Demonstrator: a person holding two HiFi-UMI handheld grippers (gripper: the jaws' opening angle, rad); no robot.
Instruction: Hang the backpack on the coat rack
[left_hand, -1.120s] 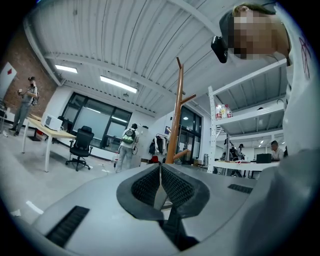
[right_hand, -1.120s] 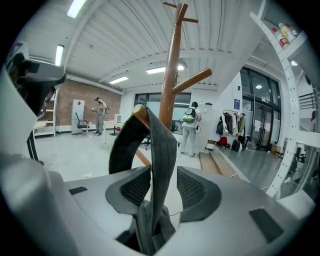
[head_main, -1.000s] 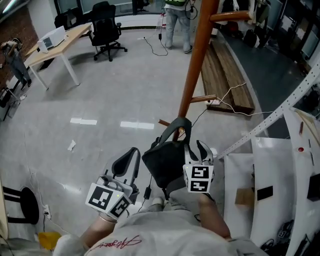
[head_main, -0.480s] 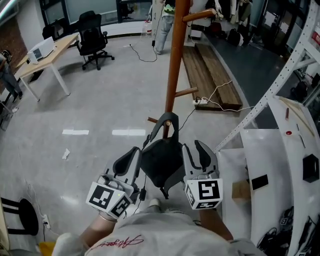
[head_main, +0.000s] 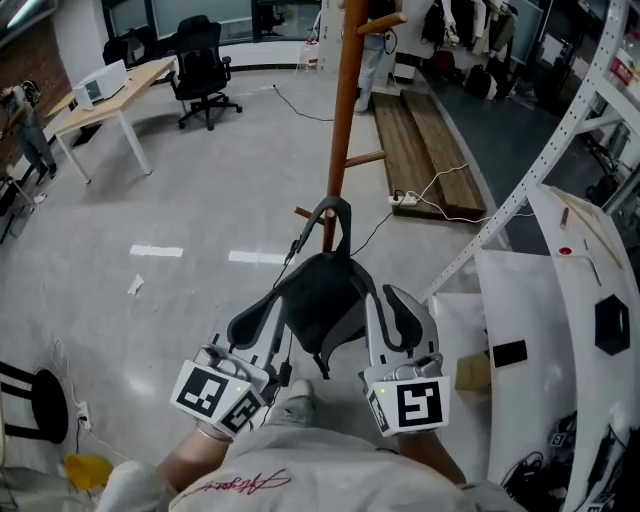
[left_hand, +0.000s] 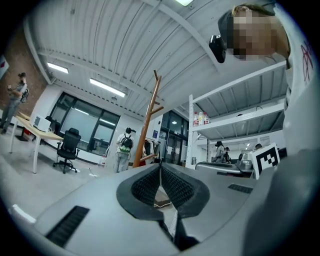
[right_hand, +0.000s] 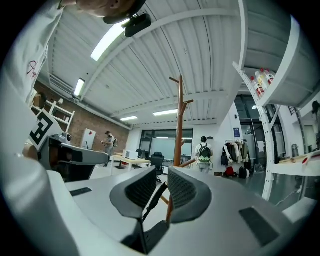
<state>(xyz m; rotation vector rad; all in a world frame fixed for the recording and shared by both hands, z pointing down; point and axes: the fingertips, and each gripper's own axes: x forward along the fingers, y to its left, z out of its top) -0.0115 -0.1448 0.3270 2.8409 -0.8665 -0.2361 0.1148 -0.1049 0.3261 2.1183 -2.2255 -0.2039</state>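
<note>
A dark grey backpack (head_main: 320, 300) hangs between my two grippers in the head view. Its top handle loop (head_main: 331, 212) stands up just in front of the orange-brown coat rack pole (head_main: 346, 100). My left gripper (head_main: 264, 312) is at the bag's left side, and in the left gripper view (left_hand: 160, 169) its pads meet on a backpack strap. My right gripper (head_main: 390, 302) is at the bag's right side. Its jaws (right_hand: 162, 171) have just been closing but still stand apart, with a thin dark strap (right_hand: 151, 201) running loose between them. The rack (right_hand: 179, 125) rises ahead with short pegs (head_main: 366, 158).
White shelving (head_main: 520, 300) stands close on the right. Wooden planks (head_main: 420, 140) and a cable lie on the floor past the rack. A desk (head_main: 110, 90) and an office chair (head_main: 205, 60) are at the far left. A person (right_hand: 203, 152) stands behind the rack.
Both grippers have carried the backpack up and nearer the pole. Its handle loop now sits just in front of the pole. The right gripper's marker cube has dropped lower in the head view.
</note>
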